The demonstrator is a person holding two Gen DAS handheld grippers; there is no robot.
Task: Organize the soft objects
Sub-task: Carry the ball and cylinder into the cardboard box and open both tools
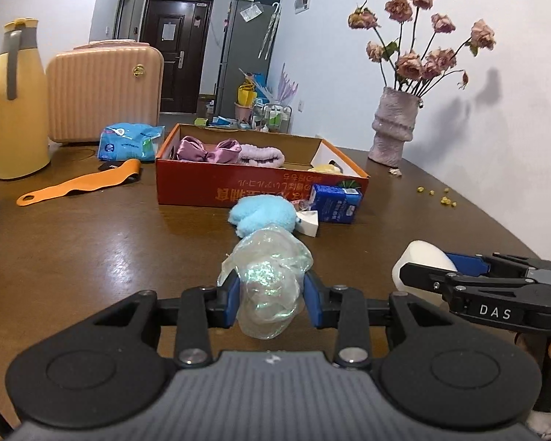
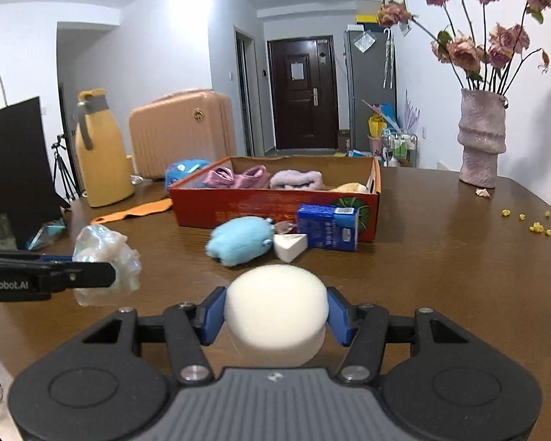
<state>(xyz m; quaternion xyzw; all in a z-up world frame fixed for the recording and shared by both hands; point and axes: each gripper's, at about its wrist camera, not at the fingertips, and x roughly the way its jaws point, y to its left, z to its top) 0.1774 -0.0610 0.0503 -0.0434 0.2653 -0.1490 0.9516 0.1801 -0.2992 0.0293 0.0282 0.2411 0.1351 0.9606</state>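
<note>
My left gripper (image 1: 272,296) is shut on a crumpled iridescent clear plastic bundle (image 1: 270,279), held above the table; it also shows in the right wrist view (image 2: 106,261). My right gripper (image 2: 275,310) is shut on a round white sponge (image 2: 275,305), also seen in the left wrist view (image 1: 424,261). Ahead lies an open red cardboard box (image 1: 238,183) holding a purple satin bow (image 1: 205,149), a lilac fluffy headband (image 1: 262,154) and a yellow soft item (image 1: 325,167). A blue plush (image 1: 262,213) and a white wedge sponge (image 1: 310,222) lie before the box.
A blue tissue pack (image 1: 336,202) leans on the box front. A yellow jug (image 1: 14,103), pink suitcase (image 1: 103,92), blue wipes pack (image 1: 128,141) and orange strap (image 1: 80,183) stand left. A vase of dried roses (image 1: 395,128) stands at the right, with yellow crumbs (image 1: 440,196) nearby.
</note>
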